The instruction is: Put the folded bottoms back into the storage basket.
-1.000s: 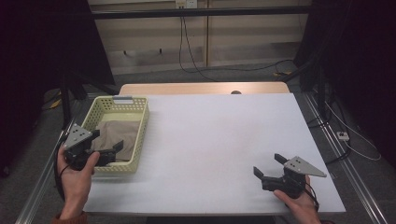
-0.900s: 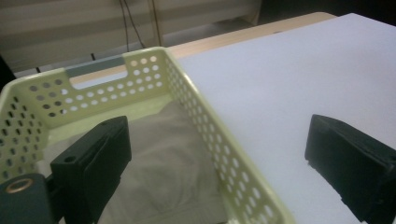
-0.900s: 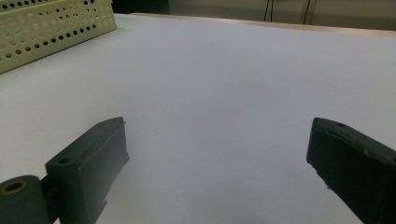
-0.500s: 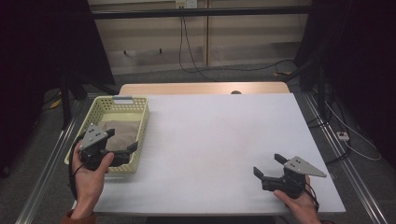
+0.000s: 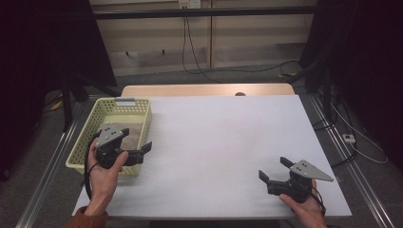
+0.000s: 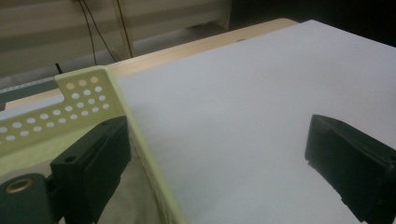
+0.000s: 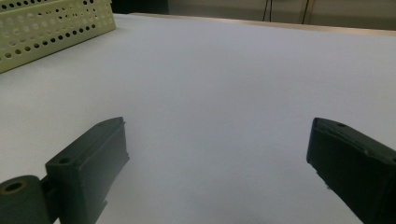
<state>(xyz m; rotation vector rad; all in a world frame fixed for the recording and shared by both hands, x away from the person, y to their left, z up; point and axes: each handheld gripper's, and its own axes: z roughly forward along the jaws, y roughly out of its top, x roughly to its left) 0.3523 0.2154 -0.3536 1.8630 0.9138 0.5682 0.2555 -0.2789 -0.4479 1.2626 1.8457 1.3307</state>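
While the left gripper [image 5: 138, 139] hangs at mid-left of the high view with jaws spread, straddling the right wall of the pale green basket [image 5: 90, 130], the right gripper [image 5: 274, 169] rests wide apart at lower right on the white table [image 5: 223, 137].

Left gripper [image 5: 138, 140] hides basket's [image 5: 95, 129] beige contents.

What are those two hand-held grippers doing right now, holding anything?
Left hand-held gripper: open, holding nothing, its jaws straddling the basket's side wall.
Right hand-held gripper: open, holding nothing, low over the white table.
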